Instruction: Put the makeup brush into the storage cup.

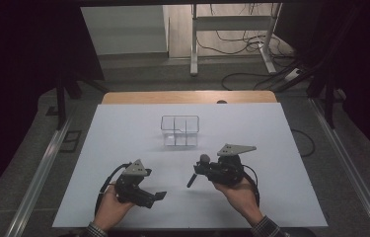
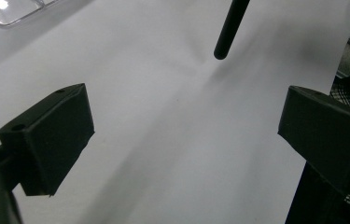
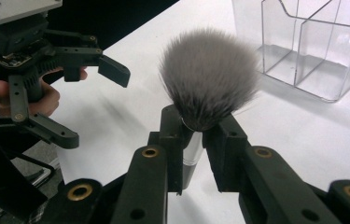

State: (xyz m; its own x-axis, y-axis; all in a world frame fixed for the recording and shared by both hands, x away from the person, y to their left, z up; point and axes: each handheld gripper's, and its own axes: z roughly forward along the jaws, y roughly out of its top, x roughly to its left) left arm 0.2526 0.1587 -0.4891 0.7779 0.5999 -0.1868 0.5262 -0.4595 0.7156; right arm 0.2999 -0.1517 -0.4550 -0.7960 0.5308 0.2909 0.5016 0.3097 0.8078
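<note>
No readable text, label, brand, number or sign found in any view. Nothing printed seen on white table sheet [image 1: 123, 148], on clear plastic compartment box [image 1: 180, 131], on black-handled grey-bristled brush [image 3: 207, 79], or on black two-jaw grippers.

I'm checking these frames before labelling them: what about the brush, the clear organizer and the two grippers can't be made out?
- Brush: right gripper view, its ferrule and handle sit hidden between the right gripper's fingers.
- Brush, left gripper view: the top edge cuts off everything except the handle's end.
- Clear organizer: high view, too small and transparent to tell whether its compartments hold anything; the right gripper view cuts it at the top and right edges.
- Left gripper: left gripper view, its right finger is cropped by the frame edge.
</note>
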